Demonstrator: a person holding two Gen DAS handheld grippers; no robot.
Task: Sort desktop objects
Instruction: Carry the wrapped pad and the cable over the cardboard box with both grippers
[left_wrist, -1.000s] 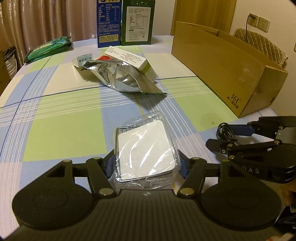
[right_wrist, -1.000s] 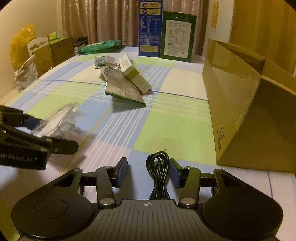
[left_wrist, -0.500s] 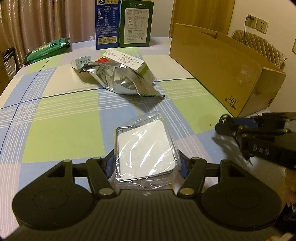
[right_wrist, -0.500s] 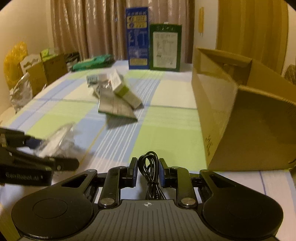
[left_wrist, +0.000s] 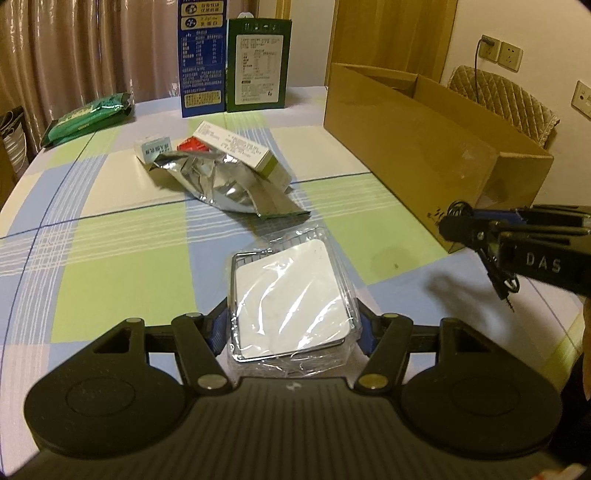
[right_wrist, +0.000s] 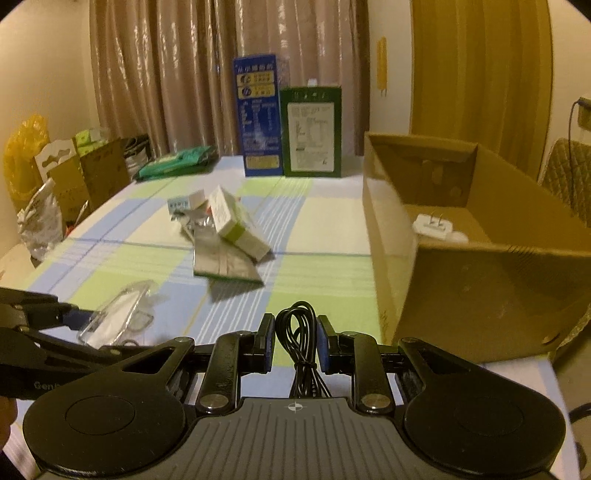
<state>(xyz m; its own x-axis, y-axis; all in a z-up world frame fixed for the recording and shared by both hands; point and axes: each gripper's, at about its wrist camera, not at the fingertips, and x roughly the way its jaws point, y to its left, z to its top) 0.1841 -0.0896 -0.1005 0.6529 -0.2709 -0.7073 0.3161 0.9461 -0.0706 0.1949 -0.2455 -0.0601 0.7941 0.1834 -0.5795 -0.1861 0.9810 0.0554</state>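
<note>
My left gripper (left_wrist: 291, 328) is shut on a white square pad wrapped in clear plastic (left_wrist: 290, 299), held low over the checked tablecloth. It also shows in the right wrist view (right_wrist: 114, 321). My right gripper (right_wrist: 295, 341) is shut on a coiled black cable (right_wrist: 299, 332) and holds it above the table, beside the open cardboard box (right_wrist: 461, 280). From the left wrist view the right gripper (left_wrist: 480, 229) hangs at the right with the cable's plug dangling (left_wrist: 504, 291). A white charger plug (right_wrist: 434, 225) lies inside the box.
A silver foil bag (left_wrist: 229, 184), a white-and-green carton (left_wrist: 240, 151) and a small box (left_wrist: 155, 147) lie mid-table. A blue box (left_wrist: 201, 55) and a green box (left_wrist: 258, 62) stand at the back. A green packet (left_wrist: 88, 118) lies far left.
My right gripper has closed on the black cable and lifted it off the table toward the cardboard box. My left gripper has kept the wrapped pad and risen slightly.
</note>
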